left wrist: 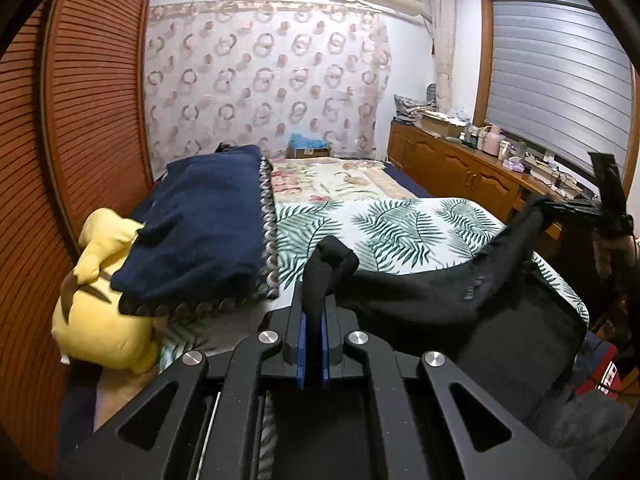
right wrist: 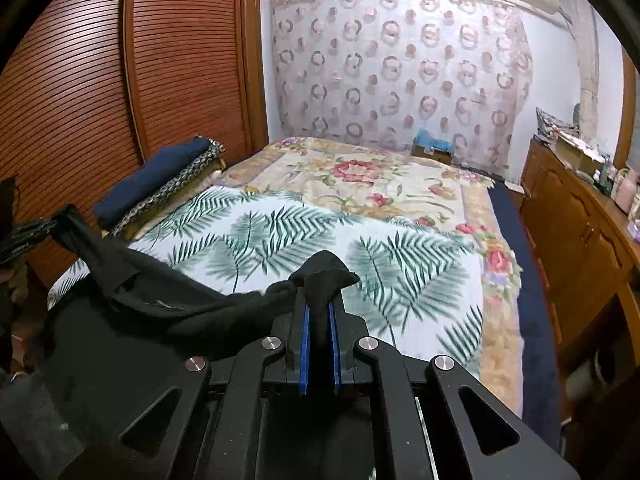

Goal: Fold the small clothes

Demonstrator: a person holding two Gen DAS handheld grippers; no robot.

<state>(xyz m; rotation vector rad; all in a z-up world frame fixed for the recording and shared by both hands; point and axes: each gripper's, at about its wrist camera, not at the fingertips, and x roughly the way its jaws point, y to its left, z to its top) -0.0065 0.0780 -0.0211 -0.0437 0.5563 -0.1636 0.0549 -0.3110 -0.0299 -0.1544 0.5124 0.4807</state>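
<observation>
- A black garment (left wrist: 460, 300) hangs stretched between 2 handheld grippers above the near end of a bed, its cloth sagging in a dark sheet toward the bed's front edge.
- The left gripper (left wrist: 314, 312) is clamped tight on 1 bunched corner of the garment; the fabric pokes up past the blue pads (left wrist: 302, 344) and drapes away to the right.
- The right gripper (right wrist: 320, 320) pinches the opposite corner between its own blue pads, jaws nearly together, the cloth trailing off to the left.
- In the left wrist view the right gripper shows at the far right edge, raised, with the garment's corner pulled up to it.
- Below the garment lies a palm-leaf sheet (right wrist: 280, 236), spread over a floral bedspread (right wrist: 360, 176).
- A folded navy blanket (left wrist: 208, 224) sits on the bed's left side, partly over a yellow plush toy (left wrist: 100, 312).
- A slatted wooden wardrobe (right wrist: 120, 80) stands left of the bed, a wooden cabinet (left wrist: 452, 164) right, and a ring-patterned curtain (right wrist: 400, 64) behind.
</observation>
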